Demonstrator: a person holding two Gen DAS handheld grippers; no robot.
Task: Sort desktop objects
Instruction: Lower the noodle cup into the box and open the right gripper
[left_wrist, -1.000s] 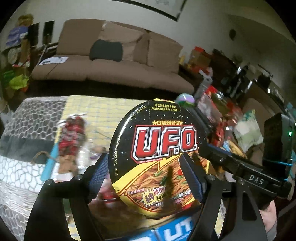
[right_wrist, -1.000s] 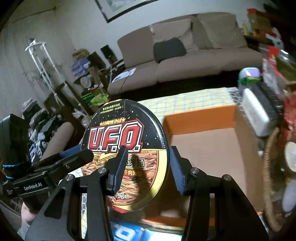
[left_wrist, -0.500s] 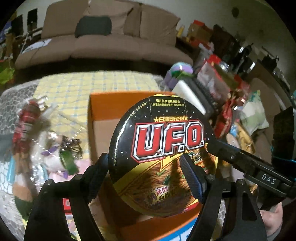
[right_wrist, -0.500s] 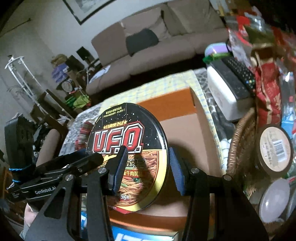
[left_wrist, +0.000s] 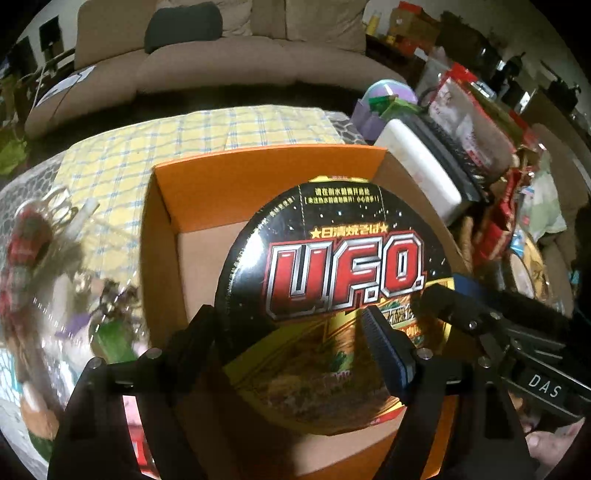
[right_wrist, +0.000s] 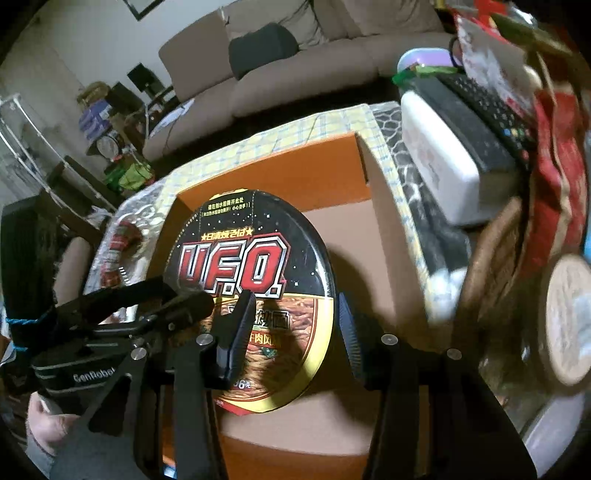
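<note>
A round black and yellow U.F.O. noodle bowl (left_wrist: 340, 291) is held tilted inside an open orange cardboard box (left_wrist: 258, 173). My left gripper (left_wrist: 295, 332) is shut on the bowl's left rim. My right gripper (right_wrist: 295, 314) is shut on its right rim; the bowl (right_wrist: 255, 273) and the box (right_wrist: 314, 162) also show in the right wrist view. Each gripper shows in the other's view beside the bowl.
Clear bags with small toys (left_wrist: 55, 280) lie left of the box on a yellow checked cloth (left_wrist: 184, 133). A white box with a black keyboard (right_wrist: 454, 147), snack bags (right_wrist: 557, 173) and a wicker basket (right_wrist: 491, 251) crowd the right. A sofa (left_wrist: 221, 48) stands behind.
Both grippers have carried the bowl forward and down over the orange box. The box fills more of both views.
</note>
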